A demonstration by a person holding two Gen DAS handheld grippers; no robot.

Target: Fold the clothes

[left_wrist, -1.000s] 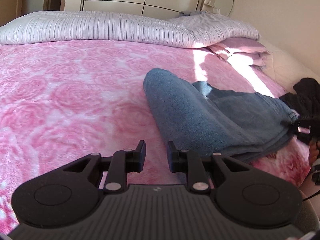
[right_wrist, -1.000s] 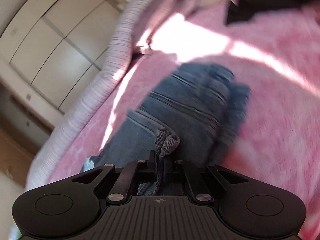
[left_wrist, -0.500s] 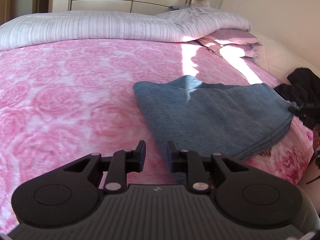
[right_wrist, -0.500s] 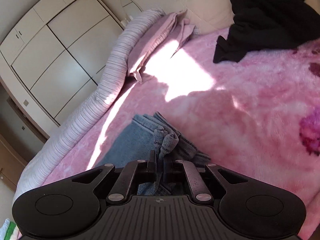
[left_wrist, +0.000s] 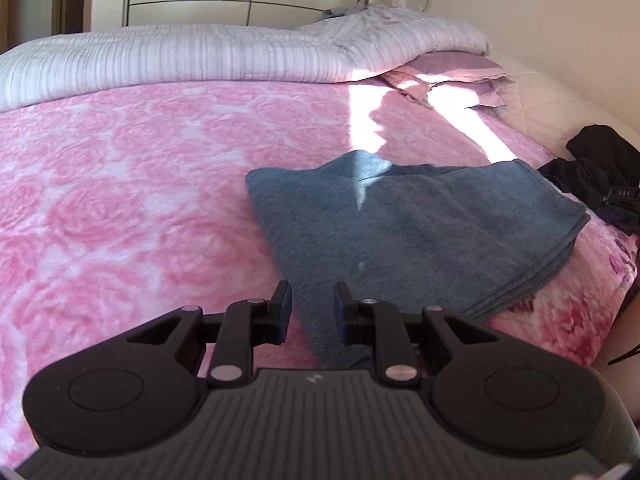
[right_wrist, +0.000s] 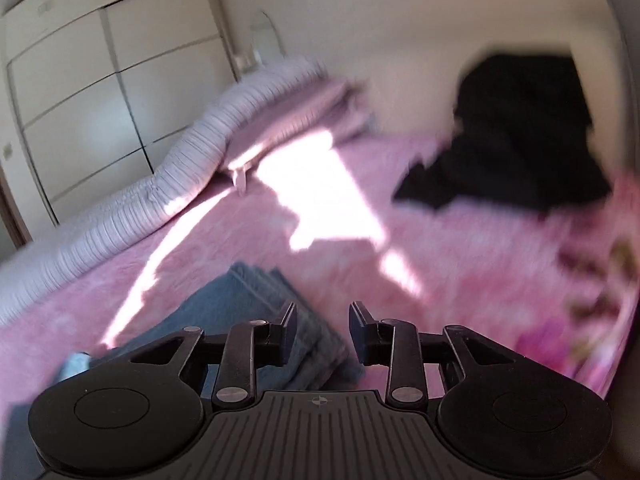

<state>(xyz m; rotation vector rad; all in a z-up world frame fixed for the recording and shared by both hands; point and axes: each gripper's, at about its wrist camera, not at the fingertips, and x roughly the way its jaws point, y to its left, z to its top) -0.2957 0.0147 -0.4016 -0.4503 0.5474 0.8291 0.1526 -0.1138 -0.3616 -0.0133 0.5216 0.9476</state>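
Note:
Folded blue jeans lie flat in several layers on the pink rose blanket. My left gripper hovers over the jeans' near corner, open, its pads clear of the cloth. In the blurred right wrist view my right gripper is opening, nothing between its jaws. It is lifted off the jeans' stacked edge, which lies just below and left of its fingers. A black garment lies crumpled further off on the bed, also at the right edge of the left view as the black garment.
A striped white duvet is rolled along the far side of the bed, with mauve pillows beside it. Wardrobe doors stand behind. A bright patch of sunlight crosses the blanket.
The right gripper let go of the denim fold it was pinching and rose, rolling level. The jeans went from a raised hump to a flat stack. The left gripper drifted slightly sideways.

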